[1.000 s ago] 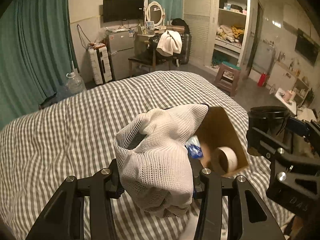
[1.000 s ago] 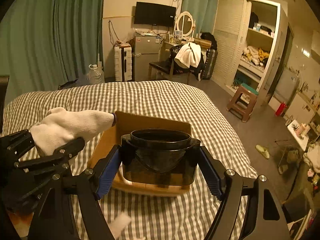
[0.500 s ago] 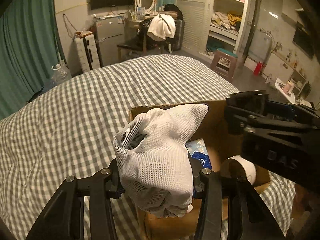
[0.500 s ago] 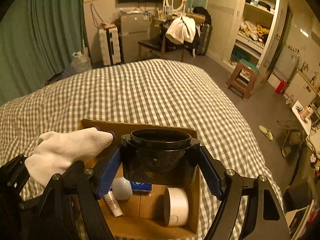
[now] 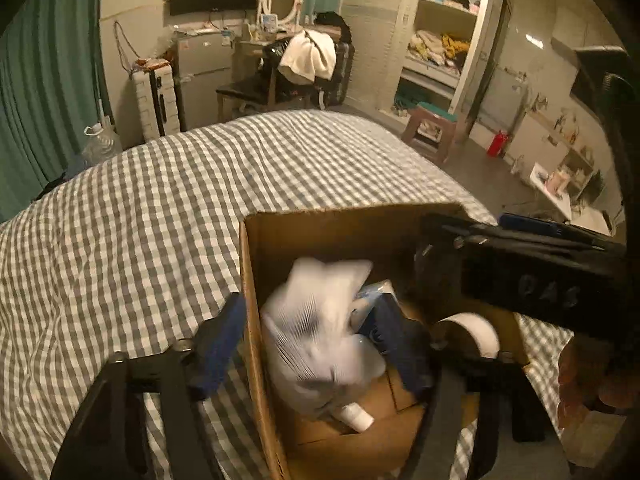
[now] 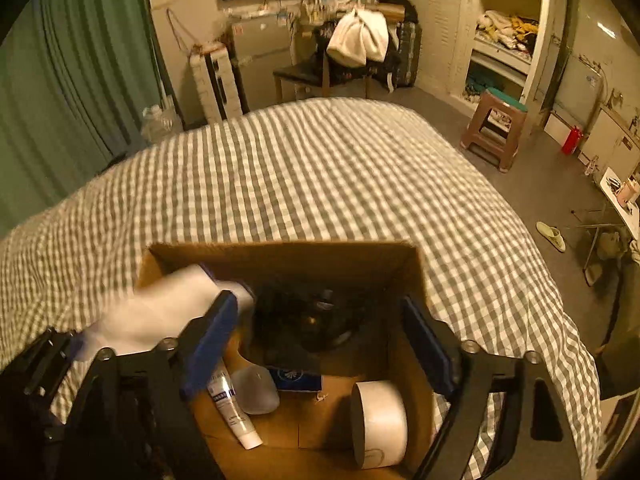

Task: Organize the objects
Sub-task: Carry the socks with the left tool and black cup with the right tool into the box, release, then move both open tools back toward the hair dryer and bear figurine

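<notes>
Glove (image 5: 320, 332), blurred, sits inside the cardboard box (image 5: 256, 320) between the left gripper's (image 5: 316, 344) spread jaws, apparently let go, long axis toward 12 o'clock. Right gripper (image 6: 320, 332) jaws are also spread and empty over the box; a black container (image 6: 308, 316) lies inside at 12 o'clock. Tape roll (image 6: 380, 420) at 5 o'clock, tube (image 6: 232, 408) at 7.

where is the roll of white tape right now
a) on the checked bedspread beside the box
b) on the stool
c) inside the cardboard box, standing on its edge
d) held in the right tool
c: the tape roll stands on edge on the floor of the cardboard box.
</notes>
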